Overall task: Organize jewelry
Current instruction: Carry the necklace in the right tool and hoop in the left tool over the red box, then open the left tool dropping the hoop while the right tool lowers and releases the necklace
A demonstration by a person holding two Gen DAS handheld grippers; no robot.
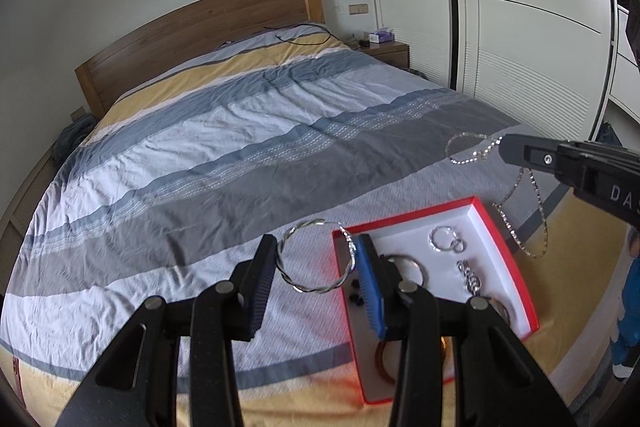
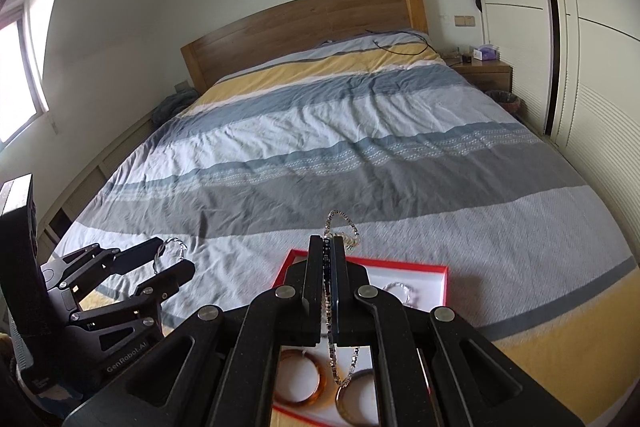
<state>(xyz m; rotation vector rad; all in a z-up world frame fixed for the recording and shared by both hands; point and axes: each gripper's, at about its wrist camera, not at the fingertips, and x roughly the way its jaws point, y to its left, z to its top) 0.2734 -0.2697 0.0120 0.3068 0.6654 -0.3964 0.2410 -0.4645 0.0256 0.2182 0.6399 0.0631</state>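
striped blue, grey, white and yellow bedding (image 1: 208, 147) fills both my views. on it sits a shallow red-rimmed white box (image 1: 516, 255) with rings and bangles inside. my left gripper (image 1: 316, 283) has its jaws spread wide around a twisted silver bangle (image 1: 320, 259), which lies partly over the box's left rim. my right gripper (image 2: 329, 259) is clamped tight on a thin silver chain necklace (image 2: 342, 223), dangling above the box.
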